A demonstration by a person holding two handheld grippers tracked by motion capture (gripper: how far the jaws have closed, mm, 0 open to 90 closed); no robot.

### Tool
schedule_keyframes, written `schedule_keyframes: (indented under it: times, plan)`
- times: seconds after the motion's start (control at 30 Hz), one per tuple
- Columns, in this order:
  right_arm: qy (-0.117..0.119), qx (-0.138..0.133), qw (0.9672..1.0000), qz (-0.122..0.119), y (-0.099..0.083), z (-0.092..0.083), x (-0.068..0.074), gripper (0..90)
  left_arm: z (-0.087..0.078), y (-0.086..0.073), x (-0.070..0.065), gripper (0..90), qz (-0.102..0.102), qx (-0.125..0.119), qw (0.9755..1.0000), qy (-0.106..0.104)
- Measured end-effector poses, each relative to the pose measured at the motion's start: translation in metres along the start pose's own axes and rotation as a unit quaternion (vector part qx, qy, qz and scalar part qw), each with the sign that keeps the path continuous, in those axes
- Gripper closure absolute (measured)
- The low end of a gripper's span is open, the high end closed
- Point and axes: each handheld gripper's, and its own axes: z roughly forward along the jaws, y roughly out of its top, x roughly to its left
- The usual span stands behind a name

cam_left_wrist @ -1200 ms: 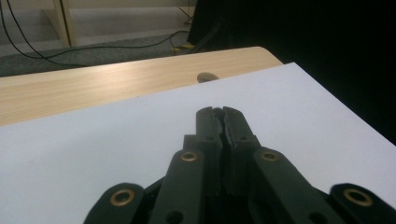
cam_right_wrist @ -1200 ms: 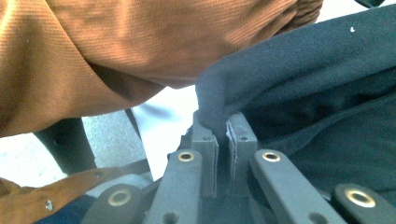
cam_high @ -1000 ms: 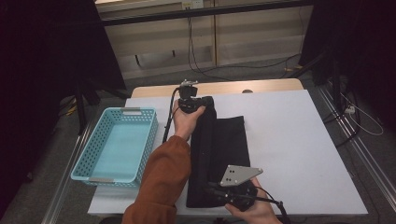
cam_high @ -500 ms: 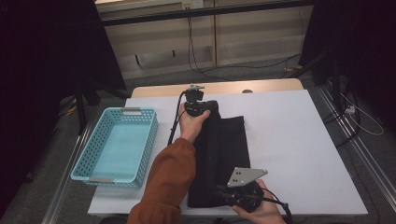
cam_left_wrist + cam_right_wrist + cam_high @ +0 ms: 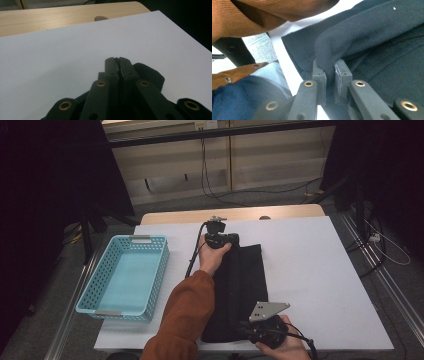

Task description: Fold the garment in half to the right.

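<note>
A long black cloth (image 5: 245, 285) lies on the white table (image 5: 310, 270), running from far to near. My left gripper (image 5: 222, 239) is at its far end, held by a hand with an orange sleeve (image 5: 187, 310). In the left gripper view the gripper (image 5: 118, 60) is shut on a thin edge of the cloth (image 5: 150, 72). My right gripper (image 5: 247, 331) is at the cloth's near end by the table's front edge. In the right gripper view the gripper (image 5: 330, 63) pinches a raised fold of the cloth (image 5: 374, 37).
A light blue plastic basket (image 5: 149, 239) stands on the table's left side. A bare wooden strip (image 5: 280, 212) runs along the far edge. Dark stands and cables surround the table. White table surface lies open to the right of the cloth.
Both hands have sunk toward the table with the cloth. The left gripper has drifted right and lower in the picture; the right gripper has shifted slightly toward the front edge.
</note>
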Motion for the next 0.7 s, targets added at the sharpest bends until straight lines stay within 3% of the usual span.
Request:
schedule_keyframes:
  times: [0.1,0.27,0.7]
  plan:
    - [-0.003,0.004,1.0,0.005,-0.002,-0.002,-0.002,80.7,0.003,-0.001,0.001,85.8,-0.004,0.006,0.9999,-0.01]
    - [-0.006,0.007,0.9999,0.009,-0.006,-0.004,-0.004,79.6,0.008,-0.004,-0.001,85.8,0.004,0.013,0.9999,-0.006]
    - [-0.015,0.005,0.9995,0.027,-0.01,-0.011,-0.009,59.2,0.016,-0.005,-0.011,85.0,0.004,0.023,0.9996,-0.014]
